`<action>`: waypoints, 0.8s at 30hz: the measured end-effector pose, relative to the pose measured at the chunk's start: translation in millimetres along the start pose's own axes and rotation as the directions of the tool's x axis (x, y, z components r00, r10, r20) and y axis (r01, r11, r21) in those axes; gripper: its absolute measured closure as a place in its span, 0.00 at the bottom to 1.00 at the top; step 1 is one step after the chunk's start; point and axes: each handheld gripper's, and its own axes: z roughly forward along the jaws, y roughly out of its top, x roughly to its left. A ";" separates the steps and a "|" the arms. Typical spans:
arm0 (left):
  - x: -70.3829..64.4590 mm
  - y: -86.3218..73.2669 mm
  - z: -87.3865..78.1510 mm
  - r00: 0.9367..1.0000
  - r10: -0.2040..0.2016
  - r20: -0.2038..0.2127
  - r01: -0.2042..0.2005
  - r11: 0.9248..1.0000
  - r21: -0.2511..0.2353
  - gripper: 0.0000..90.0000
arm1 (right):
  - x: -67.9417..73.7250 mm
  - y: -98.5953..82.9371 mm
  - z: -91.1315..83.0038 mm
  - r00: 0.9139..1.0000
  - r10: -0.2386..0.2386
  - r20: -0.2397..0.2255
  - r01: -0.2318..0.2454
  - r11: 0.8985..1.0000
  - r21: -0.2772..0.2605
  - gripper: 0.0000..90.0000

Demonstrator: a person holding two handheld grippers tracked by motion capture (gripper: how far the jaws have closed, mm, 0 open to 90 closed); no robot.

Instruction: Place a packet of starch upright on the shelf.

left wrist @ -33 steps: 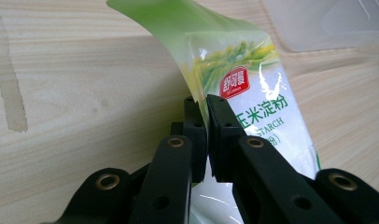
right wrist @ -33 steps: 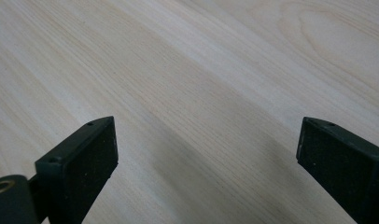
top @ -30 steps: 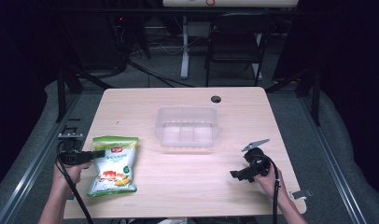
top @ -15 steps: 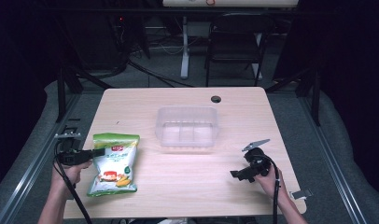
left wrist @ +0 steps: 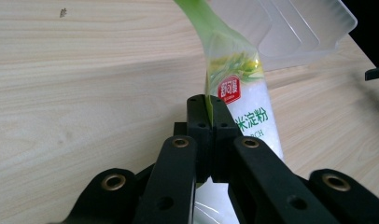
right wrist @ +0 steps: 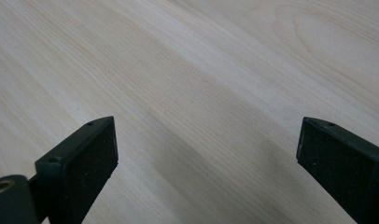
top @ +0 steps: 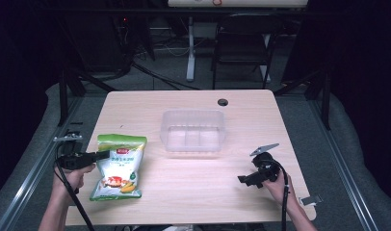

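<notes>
A green and white snack bag (top: 119, 166) lies at the table's left side. My left gripper (top: 101, 155) is shut on the bag's left edge. In the left gripper view the jaws pinch the thin green edge of the bag (left wrist: 239, 100), and my left gripper (left wrist: 207, 114) holds it on edge above the wood. A clear plastic container (top: 192, 132) stands at the table's middle, its corner (left wrist: 295, 28) seen behind the bag. My right gripper (top: 245, 179) rests near the front right, open, its pads (right wrist: 80, 158) wide apart over bare wood.
The wooden table (top: 193, 202) has a dark cable hole (top: 223, 102) near its far edge. A metal rail (top: 20, 178) runs along the left side. A chair (top: 241, 43) and a desk leg stand beyond the far edge.
My left gripper has drawn the bag slightly left and towards the front edge. The right gripper has stayed where it was.
</notes>
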 end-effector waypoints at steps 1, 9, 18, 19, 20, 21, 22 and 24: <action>0.0 0.0 0.0 1.000 0.000 0.000 0.000 1.000 0.000 1.00 | 0.8 -0.1 0.1 1.000 0.008 0.006 -0.008 1.000 -0.010 0.05; -13.9 6.5 -8.1 0.999 0.050 -0.002 -0.050 0.998 -0.028 1.00 | 0.8 0.2 0.5 1.000 0.004 0.003 -0.004 1.000 -0.007 0.05; -25.3 13.6 -20.2 0.996 0.086 0.001 -0.086 0.993 -0.081 1.00 | 0.5 0.1 -0.8 1.000 -0.002 0.009 0.002 1.000 -0.011 0.05; -27.6 14.3 -22.2 0.995 0.097 0.003 -0.096 0.991 -0.091 1.00 | 0.7 0.0 -0.7 1.000 0.002 0.013 -0.001 1.000 -0.014 0.05; -31.1 14.8 -23.8 0.994 0.112 -0.009 -0.112 0.988 -0.103 1.00 | 0.7 0.0 -0.5 1.000 0.002 0.009 -0.002 1.000 -0.015 0.05; -34.9 14.9 -25.0 0.992 0.119 -0.027 -0.122 0.986 -0.114 1.00 | 0.5 0.0 -0.9 1.000 -0.003 0.009 0.003 1.000 -0.011 0.05; -37.3 15.5 -26.2 0.991 0.131 -0.030 -0.133 0.984 -0.117 1.00 | 0.6 -0.1 -1.5 1.000 -0.004 0.013 0.004 1.000 -0.008 0.05; -40.4 17.2 -28.6 0.990 0.139 -0.026 -0.142 0.981 -0.133 1.00 | 1.2 -0.5 -1.7 1.000 0.007 0.008 -0.007 1.000 -0.021 0.05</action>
